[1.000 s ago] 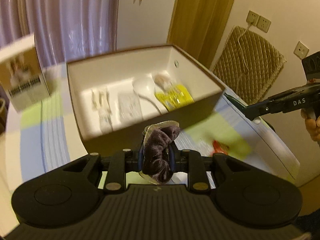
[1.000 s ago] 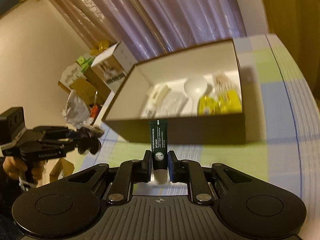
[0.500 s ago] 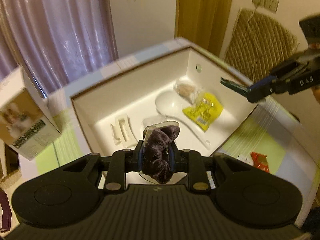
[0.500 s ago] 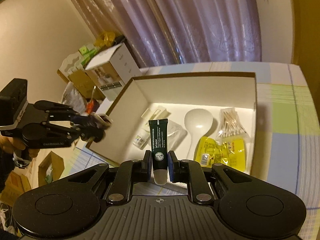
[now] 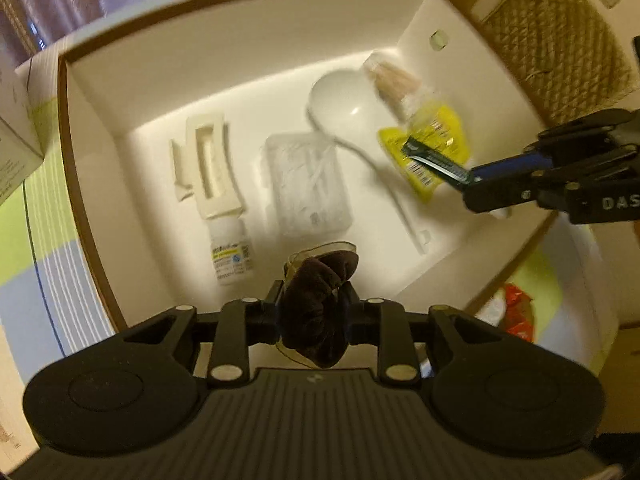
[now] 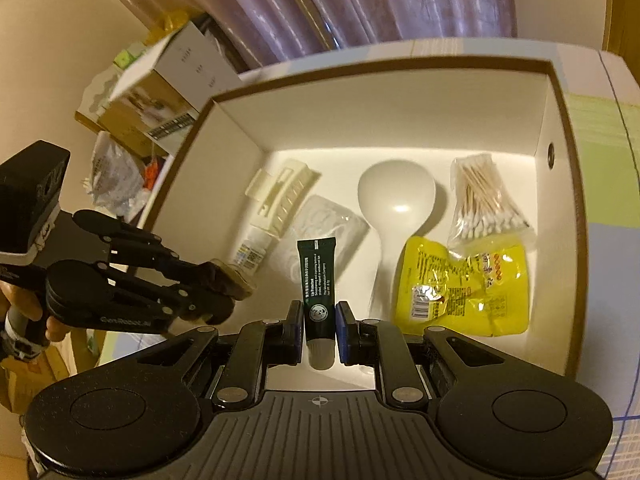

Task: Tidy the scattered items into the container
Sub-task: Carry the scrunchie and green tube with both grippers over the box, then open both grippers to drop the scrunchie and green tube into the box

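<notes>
Right now your left gripper [image 5: 314,314] is clamped on a dark velvet scrunchie [image 5: 316,304], held over the near-left part of the open box [image 6: 560,208]. Your right gripper [image 6: 318,330] pinches a dark green tube [image 6: 316,276] upright above the box's near edge. Already inside: white spoon [image 6: 394,196], cotton swabs [image 6: 484,204], yellow packet [image 6: 464,292], cream hair clip [image 6: 280,200], clear plastic pack [image 5: 306,184], small white bottle [image 5: 230,252]. Red wrapper [image 5: 518,312] lies outside on the checked tablecloth [image 5: 36,200].
</notes>
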{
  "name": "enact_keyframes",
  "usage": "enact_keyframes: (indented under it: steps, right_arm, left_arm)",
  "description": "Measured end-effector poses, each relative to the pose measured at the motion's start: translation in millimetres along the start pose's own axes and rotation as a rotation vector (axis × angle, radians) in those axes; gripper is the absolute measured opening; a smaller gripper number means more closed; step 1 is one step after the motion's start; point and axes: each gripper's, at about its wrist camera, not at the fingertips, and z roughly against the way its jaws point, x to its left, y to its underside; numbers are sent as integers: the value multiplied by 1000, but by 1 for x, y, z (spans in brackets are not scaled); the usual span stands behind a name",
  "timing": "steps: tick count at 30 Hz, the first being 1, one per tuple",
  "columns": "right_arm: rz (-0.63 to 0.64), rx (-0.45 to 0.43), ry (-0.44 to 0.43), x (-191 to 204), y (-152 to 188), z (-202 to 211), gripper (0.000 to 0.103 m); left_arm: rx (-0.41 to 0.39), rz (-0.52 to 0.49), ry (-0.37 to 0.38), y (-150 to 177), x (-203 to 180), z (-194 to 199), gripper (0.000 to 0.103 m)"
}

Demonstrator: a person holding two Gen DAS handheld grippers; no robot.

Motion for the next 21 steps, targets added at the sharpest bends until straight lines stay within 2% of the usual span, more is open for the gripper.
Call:
enact_keyframes:
  steps: [2,5,11,17,21]
  right_arm:
    - [-10,11,2,0,1,-6,19]
    - [-18,30,9,-1,1,-12,19]
    - [-22,56,15,-1,3,-21,19]
    - [-9,84,30,7,5,-30,19]
    - [11,107,45,15,4,-38,20]
  left_arm:
    - [13,11,-13,0,0,-5,26]
    - [13,19,-17,0,1,-7,36]
    - [3,3,-24,-6,-2,-3,42]
    - [-10,-33,-67,-4,-7,0,43]
    - [-24,-51,-83,-1,-12,3,50]
